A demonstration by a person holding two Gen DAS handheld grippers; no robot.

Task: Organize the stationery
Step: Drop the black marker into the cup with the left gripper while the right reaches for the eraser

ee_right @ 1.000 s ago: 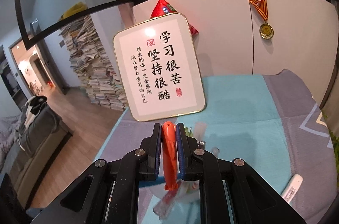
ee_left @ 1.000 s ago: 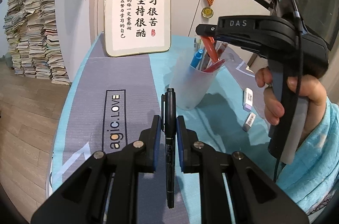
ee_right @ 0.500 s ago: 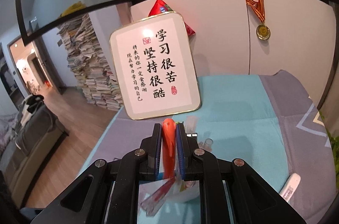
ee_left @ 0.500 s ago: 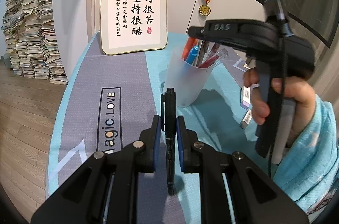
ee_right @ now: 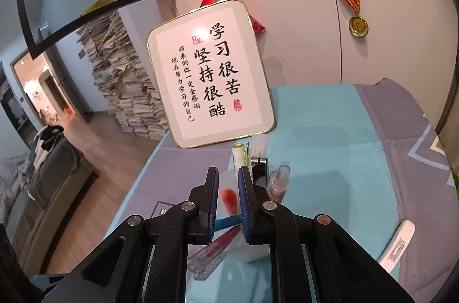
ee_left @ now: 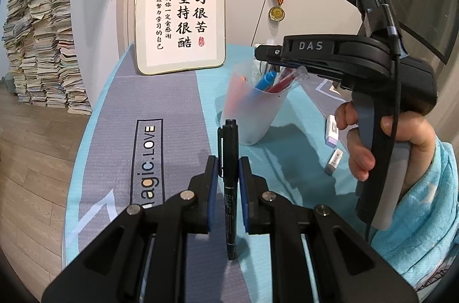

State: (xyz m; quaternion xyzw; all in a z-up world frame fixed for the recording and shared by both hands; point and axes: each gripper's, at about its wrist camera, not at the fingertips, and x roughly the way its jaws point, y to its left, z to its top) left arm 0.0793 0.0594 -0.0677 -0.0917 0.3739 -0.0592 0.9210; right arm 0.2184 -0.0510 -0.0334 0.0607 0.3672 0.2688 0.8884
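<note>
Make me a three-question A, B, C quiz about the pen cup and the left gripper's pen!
1. Where is the cup? A on the floor; B on the table, before the framed sign; C on a shelf.
2. What colour is the left gripper's marker? A black; B green; C yellow.
3. The left gripper is: A open, empty; B shut on the marker; C hidden.
Answers: B, it stands on the cloth; A, its body is black; B, both pads clamp it.

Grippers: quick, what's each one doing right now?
Left gripper: shut on black marker.
Right gripper: barely open, empty, above pen cup.
</note>
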